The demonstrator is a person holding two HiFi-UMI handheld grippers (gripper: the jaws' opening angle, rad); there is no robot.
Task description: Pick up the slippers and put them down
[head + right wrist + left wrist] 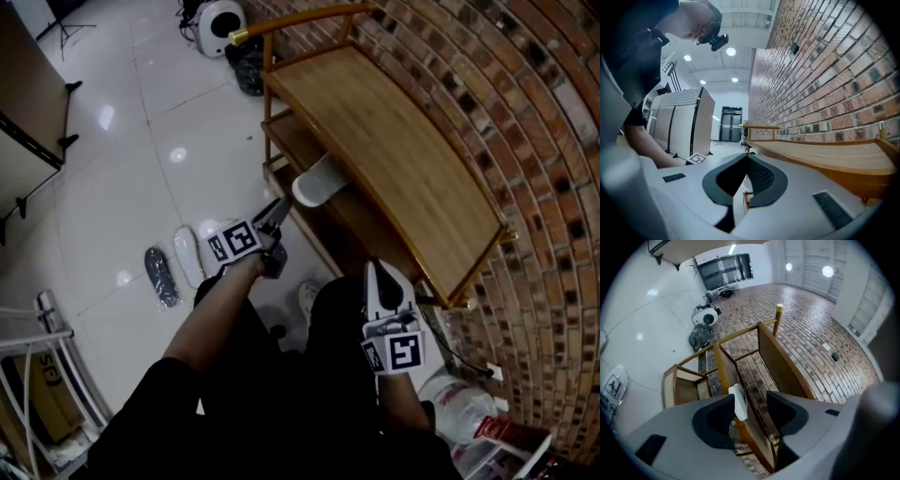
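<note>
Left tongs (277,216) apart, pads clear of the white slipper (319,180) at their 1 o'clock | right tongs (745,158) together, empty | white slipper lies on shelf (295,142) under wooden counter (394,141) | dark slipper (161,277) and second white slipper (187,255) on floor (141,141), 9 o'clock of left tongs

I read no complete word, brand or number in any view.

- **Cardboard box** (45,380), well behind and to the left of the left gripper (277,217): large dark letters on its side, partly hidden. I make out only what looks like "SI".
- **White object** (614,386), far to the left of the left gripper in its own view: a black-outlined pictogram of a figure, with no legible words.
- **Left marker cube** (234,242) and **right marker cube** (401,354), the latter on the right gripper (375,274): black-and-white square codes, no characters.
- **Red-and-white pack** (502,441), behind the right gripper: print too small to read.
</note>
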